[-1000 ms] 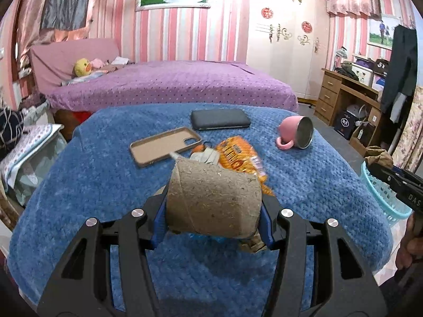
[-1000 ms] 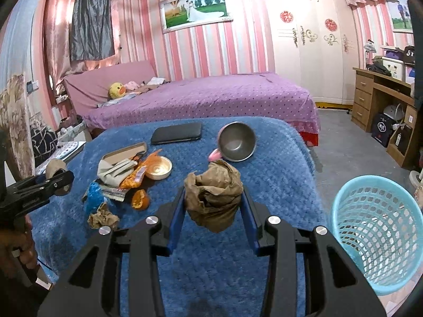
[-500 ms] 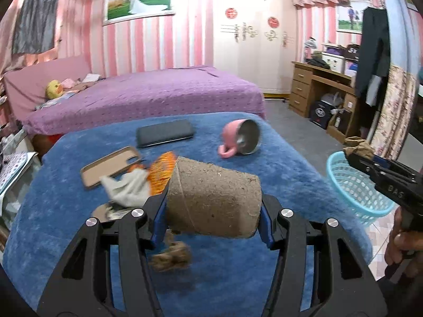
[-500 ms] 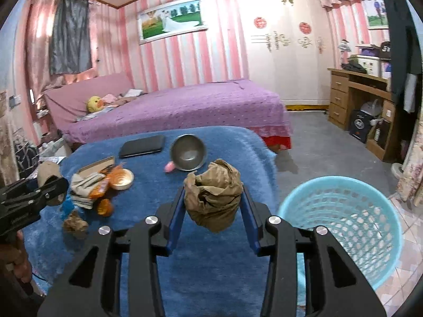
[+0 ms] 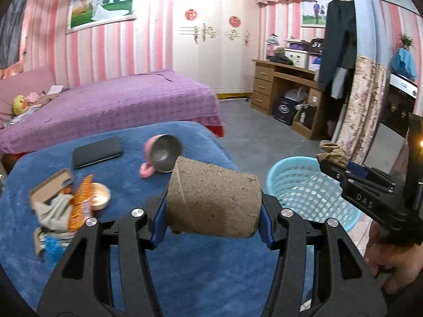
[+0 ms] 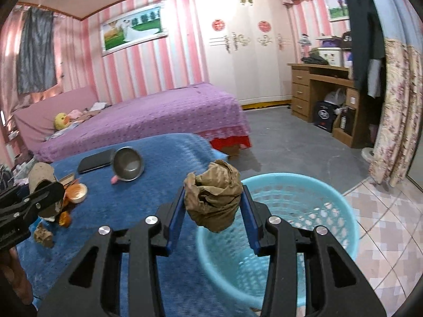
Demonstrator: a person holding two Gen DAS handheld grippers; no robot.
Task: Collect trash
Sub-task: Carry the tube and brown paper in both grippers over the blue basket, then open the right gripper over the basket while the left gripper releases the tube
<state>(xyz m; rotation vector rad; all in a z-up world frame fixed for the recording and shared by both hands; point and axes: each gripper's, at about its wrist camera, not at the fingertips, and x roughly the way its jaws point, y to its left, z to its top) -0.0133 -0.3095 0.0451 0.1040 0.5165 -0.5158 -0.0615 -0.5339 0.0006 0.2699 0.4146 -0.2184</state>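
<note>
My left gripper [image 5: 212, 219] is shut on a brown fibre pot [image 5: 214, 198] lying sideways between its blue pads, above the blue-blanketed table [image 5: 195, 264]. My right gripper [image 6: 212, 220] is shut on a crumpled brown paper wad [image 6: 214, 198], held over the near rim of the light-blue basket [image 6: 312, 208] on the floor. From the left wrist view the basket [image 5: 304, 185] stands right of the table, with the right gripper [image 5: 333, 162] above it. More trash lies at the table's left: an orange wrapper [image 5: 79, 203], a pale rag [image 5: 53, 211] and a brown scrap [image 6: 43, 235].
On the table also lie a pink mug [image 5: 162, 155] on its side, a black wallet [image 5: 96, 152], a phone case [image 5: 50, 185] and a small bowl [image 5: 99, 195]. A purple bed [image 6: 148, 116] is behind; a wooden desk [image 6: 322, 92] and hanging clothes stand at the right.
Both grippers have swung to the right with their loads still held. The right one now hangs over the basket's rim, and the basket has come much closer in both views.
</note>
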